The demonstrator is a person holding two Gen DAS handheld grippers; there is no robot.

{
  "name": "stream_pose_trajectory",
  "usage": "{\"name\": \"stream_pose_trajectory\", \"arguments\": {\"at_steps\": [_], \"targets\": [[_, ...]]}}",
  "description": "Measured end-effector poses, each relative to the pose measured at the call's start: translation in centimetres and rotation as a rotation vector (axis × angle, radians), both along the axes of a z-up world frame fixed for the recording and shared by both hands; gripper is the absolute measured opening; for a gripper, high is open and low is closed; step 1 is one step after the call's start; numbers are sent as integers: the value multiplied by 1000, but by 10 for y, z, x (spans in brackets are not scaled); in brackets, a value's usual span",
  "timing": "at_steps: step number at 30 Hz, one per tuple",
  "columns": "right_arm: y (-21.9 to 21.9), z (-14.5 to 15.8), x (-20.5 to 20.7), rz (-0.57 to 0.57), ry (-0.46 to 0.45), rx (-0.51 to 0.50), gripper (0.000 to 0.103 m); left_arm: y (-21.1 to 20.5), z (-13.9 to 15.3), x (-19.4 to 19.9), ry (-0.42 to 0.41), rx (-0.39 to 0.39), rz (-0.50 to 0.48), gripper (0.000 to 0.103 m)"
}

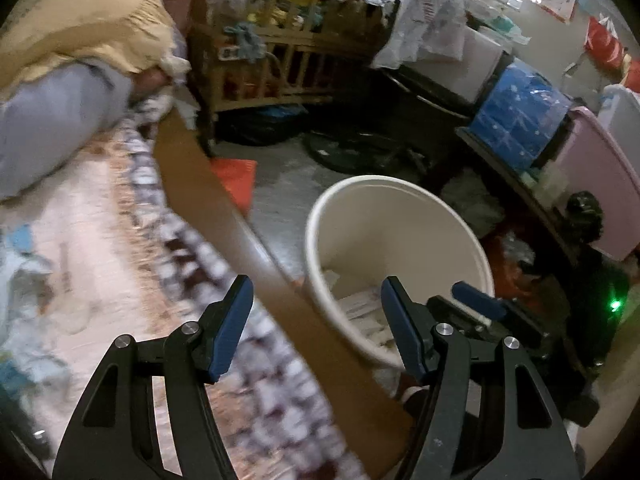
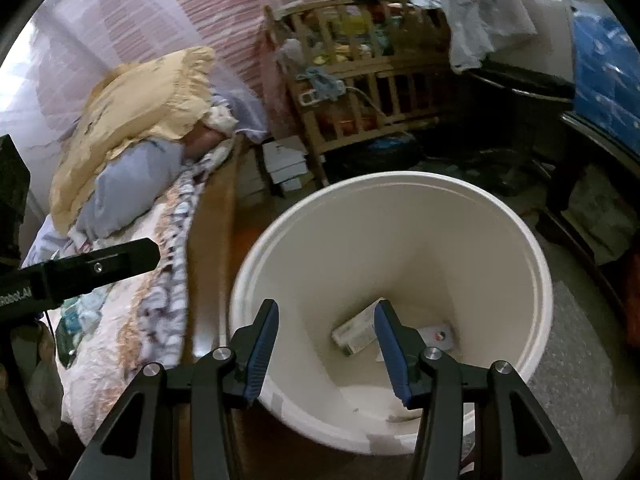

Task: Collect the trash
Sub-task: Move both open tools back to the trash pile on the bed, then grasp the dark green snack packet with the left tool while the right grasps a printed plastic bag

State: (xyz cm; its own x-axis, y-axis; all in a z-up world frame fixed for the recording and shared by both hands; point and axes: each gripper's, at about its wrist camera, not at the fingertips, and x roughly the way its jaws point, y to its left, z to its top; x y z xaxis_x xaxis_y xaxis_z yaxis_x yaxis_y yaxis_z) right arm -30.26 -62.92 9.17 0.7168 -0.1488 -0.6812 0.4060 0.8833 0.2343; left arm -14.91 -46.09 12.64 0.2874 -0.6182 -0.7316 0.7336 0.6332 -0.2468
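A white bucket stands on the floor beside the bed; it also shows in the left wrist view. Inside it lie a small carton and a white packet; papers show at its bottom in the left wrist view. My right gripper hangs open and empty over the bucket's mouth. My left gripper is open and empty above the bed's wooden side rail. The right gripper's body shows over the bucket in the left wrist view.
The bed carries a patterned quilt, a yellow pillow and a grey one. A wooden crib full of things stands behind. Boxes, a blue package and a pink bin crowd the floor.
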Motion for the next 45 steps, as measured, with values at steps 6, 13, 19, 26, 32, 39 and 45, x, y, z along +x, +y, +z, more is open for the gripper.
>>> {"name": "stream_pose_trajectory", "arguments": {"at_steps": [6,13,19,26,32,39,45], "targets": [[38,9,10,67,-7,6,50,45,10,2,-53,26,80,65],[85,17,26,157,-17,17,57,102,15,5,-79,50,161,65],[126,21,43,242,-19,33,58,158,15,8,-91,80,221,65],[175,16,67,357,7,44,58,230,4,22,-52,94,328,65],[204,6,89,431,40,39,59,278,-22,34,31,88,424,65],[220,-3,104,473,62,46,60,279,-53,50,119,37,459,65],[228,-7,120,510,66,56,61,276,-70,62,172,15,435,37]]}}
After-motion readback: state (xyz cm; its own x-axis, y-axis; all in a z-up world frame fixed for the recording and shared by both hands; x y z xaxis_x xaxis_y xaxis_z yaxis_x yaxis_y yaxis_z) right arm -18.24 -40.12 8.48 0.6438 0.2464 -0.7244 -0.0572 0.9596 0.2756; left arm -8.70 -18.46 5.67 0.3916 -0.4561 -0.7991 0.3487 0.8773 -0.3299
